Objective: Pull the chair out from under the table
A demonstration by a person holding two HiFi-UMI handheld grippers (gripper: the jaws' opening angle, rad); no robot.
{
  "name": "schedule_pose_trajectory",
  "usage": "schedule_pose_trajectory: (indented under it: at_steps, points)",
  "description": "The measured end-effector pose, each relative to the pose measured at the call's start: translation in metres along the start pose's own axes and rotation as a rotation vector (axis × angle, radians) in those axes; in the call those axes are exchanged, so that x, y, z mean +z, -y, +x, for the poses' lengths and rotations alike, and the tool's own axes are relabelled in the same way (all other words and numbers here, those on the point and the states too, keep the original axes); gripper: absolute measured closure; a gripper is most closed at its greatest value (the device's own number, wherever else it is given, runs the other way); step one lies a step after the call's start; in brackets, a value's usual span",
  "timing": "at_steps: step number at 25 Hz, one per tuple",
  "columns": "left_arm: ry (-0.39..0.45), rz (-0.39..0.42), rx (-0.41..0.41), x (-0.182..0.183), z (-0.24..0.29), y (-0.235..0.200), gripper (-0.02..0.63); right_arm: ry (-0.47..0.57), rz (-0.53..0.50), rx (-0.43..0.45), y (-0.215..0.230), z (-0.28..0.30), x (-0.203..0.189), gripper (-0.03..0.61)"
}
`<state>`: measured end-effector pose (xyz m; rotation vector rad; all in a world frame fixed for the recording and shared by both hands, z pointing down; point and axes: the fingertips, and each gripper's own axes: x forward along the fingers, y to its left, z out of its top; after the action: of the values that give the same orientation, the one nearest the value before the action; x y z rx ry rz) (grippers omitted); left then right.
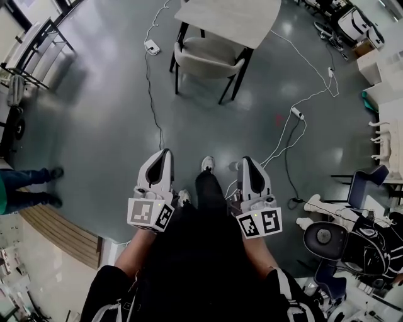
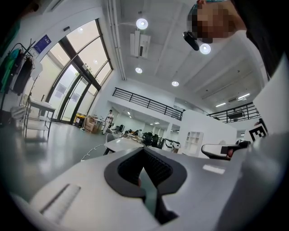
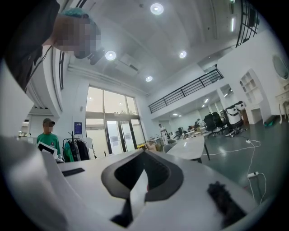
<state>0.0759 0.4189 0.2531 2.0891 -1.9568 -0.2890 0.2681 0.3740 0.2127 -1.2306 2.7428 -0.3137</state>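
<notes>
A beige chair with black legs [image 1: 208, 60] stands pushed partly under a light grey table [image 1: 233, 19] at the top of the head view, well ahead of me. My left gripper [image 1: 165, 155] and right gripper [image 1: 246, 161] are held side by side in front of my body, both shut and empty, far short of the chair. In the left gripper view the table [image 2: 119, 143] shows small beyond the closed jaws. The same table [image 3: 192, 146] lies ahead in the right gripper view, with the chair back [image 3: 169, 147] at its near end.
White cables [image 1: 296, 113] and power strips trail over the grey floor between me and the table. A person's legs [image 1: 28, 185] stand at the left. Office chairs and a black-and-white robot figure [image 1: 362, 242] crowd the right. A metal rack [image 1: 28, 53] is at the upper left.
</notes>
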Motion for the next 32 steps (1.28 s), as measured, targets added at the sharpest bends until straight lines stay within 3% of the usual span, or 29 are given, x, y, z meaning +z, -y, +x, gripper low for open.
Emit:
schedule_pose_trajectory:
  at_steps: [12,21,32]
  points:
    - [0.004,0.015,0.021,0.005,0.066,-0.025,0.607,0.018,0.004,0.04,0.032,0.081,0.0,0.563]
    - [-0.009,0.071,-0.023,0.014,0.16,-0.025,0.606,0.017,0.043,0.038,0.09,0.152,0.005,0.563]
    - [-0.028,0.058,0.025,0.029,0.262,-0.033,0.607,-0.002,0.069,0.082,0.155,0.241,0.021,0.563]
